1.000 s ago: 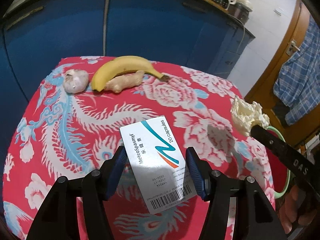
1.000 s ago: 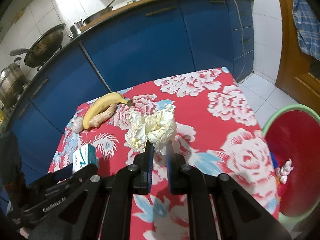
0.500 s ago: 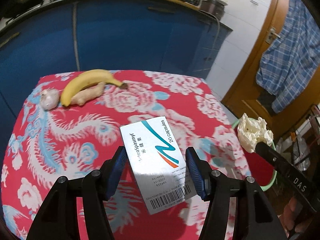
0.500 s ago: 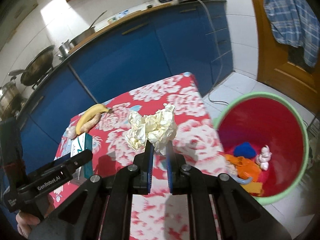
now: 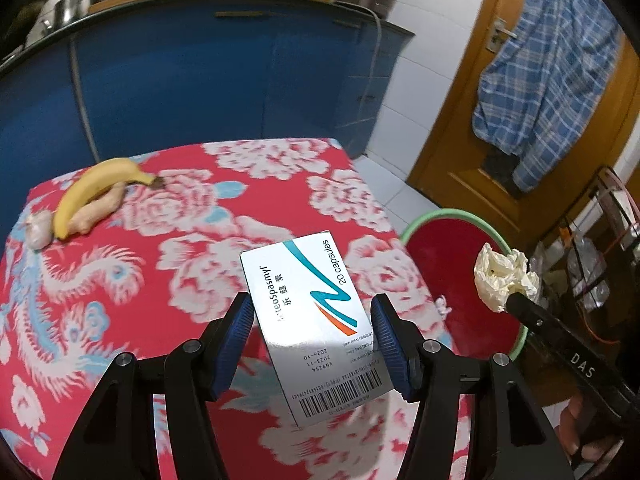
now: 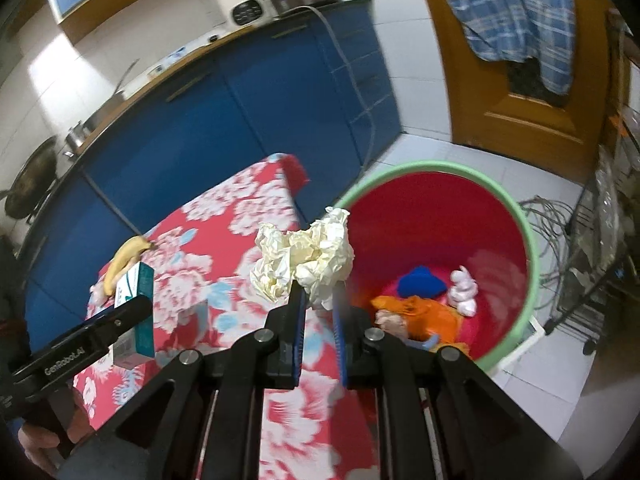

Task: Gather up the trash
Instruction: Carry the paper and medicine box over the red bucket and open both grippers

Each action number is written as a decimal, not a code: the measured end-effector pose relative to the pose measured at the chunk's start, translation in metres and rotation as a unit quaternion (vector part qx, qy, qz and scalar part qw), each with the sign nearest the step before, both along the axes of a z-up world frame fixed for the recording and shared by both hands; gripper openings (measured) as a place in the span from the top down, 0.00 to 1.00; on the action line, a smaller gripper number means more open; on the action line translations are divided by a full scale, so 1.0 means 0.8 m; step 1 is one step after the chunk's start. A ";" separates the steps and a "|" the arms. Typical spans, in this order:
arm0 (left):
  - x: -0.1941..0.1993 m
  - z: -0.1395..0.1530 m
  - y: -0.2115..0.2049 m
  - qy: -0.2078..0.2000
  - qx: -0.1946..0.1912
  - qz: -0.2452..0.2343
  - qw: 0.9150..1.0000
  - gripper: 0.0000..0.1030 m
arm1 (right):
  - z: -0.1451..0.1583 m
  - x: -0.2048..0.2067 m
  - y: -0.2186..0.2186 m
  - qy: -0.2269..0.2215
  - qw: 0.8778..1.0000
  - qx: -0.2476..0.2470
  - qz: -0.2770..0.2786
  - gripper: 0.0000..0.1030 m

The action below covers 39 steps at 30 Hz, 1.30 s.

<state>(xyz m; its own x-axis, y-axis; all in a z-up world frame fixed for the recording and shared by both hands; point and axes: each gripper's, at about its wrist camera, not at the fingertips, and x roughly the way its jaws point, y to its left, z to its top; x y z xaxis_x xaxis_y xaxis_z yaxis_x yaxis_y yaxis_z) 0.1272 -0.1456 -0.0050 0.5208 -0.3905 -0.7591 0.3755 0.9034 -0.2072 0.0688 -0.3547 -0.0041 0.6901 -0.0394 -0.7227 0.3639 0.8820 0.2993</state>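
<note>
Left tongs [image 5: 312,340] are gripping a capsule box [image 5: 312,320]; right tongs [image 6: 318,308] are pinching crumpled paper [image 6: 304,258] near the red bin's [image 6: 532,248] nine o'clock rim. Neither is dropped yet; the bin is already holding other trash.

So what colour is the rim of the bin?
The bin's rim is light green and its inside is red; the right wrist view shows it best.

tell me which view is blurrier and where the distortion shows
Right wrist view: motion smear on the right gripper fingers and tablecloth; the bin is sharper. Left wrist view: crisp box print; fisheye bends the cabinets and door.
</note>
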 end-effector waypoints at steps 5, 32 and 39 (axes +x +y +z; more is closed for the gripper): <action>-0.004 -0.006 -0.032 0.004 0.003 -0.025 1.000 0.40 | -0.010 -0.012 -0.027 0.011 1.000 0.003 -0.026 0.81; -0.014 -0.032 -0.184 0.001 0.029 -0.140 0.990 0.39 | -0.036 -0.058 -0.113 0.027 0.995 0.020 -0.092 0.68; -0.011 -0.032 -0.196 0.007 0.035 -0.142 0.989 0.34 | -0.038 -0.065 -0.122 0.027 0.994 0.024 -0.100 0.68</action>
<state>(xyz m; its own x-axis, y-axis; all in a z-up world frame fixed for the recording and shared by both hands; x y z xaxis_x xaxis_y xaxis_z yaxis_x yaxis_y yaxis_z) 0.1182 -0.3026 -0.0309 0.3878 -0.4652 -0.7958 0.6133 0.7747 -0.1540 0.0167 -0.4526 -0.0349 0.6316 -0.1368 -0.7632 0.5480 0.7751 0.3146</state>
